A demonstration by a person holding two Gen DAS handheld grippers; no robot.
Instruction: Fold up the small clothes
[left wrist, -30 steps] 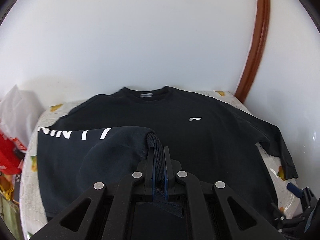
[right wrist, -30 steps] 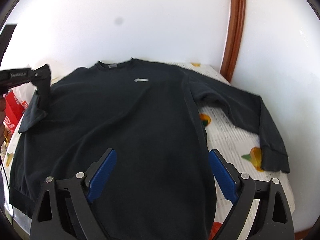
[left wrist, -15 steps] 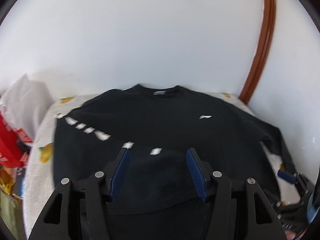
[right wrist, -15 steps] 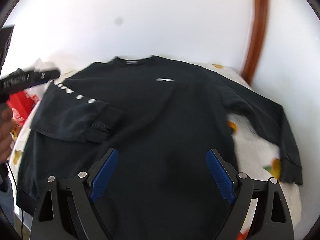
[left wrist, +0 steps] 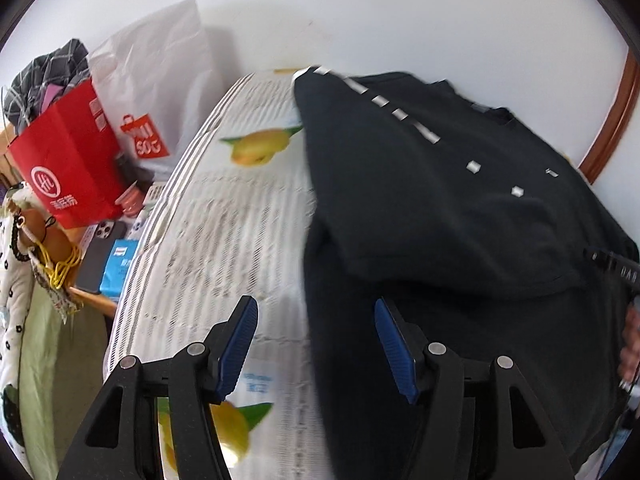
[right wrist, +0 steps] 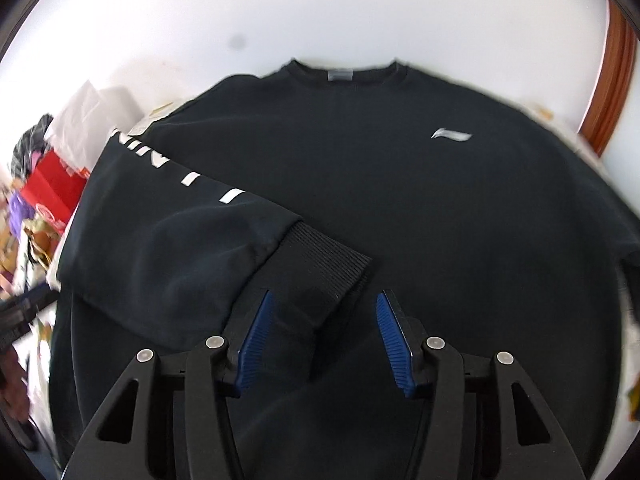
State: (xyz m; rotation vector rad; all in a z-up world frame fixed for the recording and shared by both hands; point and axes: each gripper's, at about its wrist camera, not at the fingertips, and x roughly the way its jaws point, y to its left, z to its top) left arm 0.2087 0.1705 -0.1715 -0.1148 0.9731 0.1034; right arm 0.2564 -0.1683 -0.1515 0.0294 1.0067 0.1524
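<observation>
A black sweatshirt lies flat, chest up, on the bed, collar toward the wall. Its left sleeve, marked with white letters, is folded across the chest, and the ribbed cuff ends near the middle. My right gripper hovers over that cuff. Its jaws are closing, the cuff's near edge lies between them, and the pads do not press on it. In the left wrist view, my left gripper stands open over the left side edge of the sweatshirt, holding nothing.
The bed cover is white with a fruit print. Left of the bed stand a red paper bag and a white shopping bag, with a phone on a low surface. A brown wooden trim runs up the wall at right.
My left gripper let go of the sleeve cuff, opened and swung left to the sweatshirt's side edge. My right gripper moved left and down over the dropped cuff, and its jaws narrowed.
</observation>
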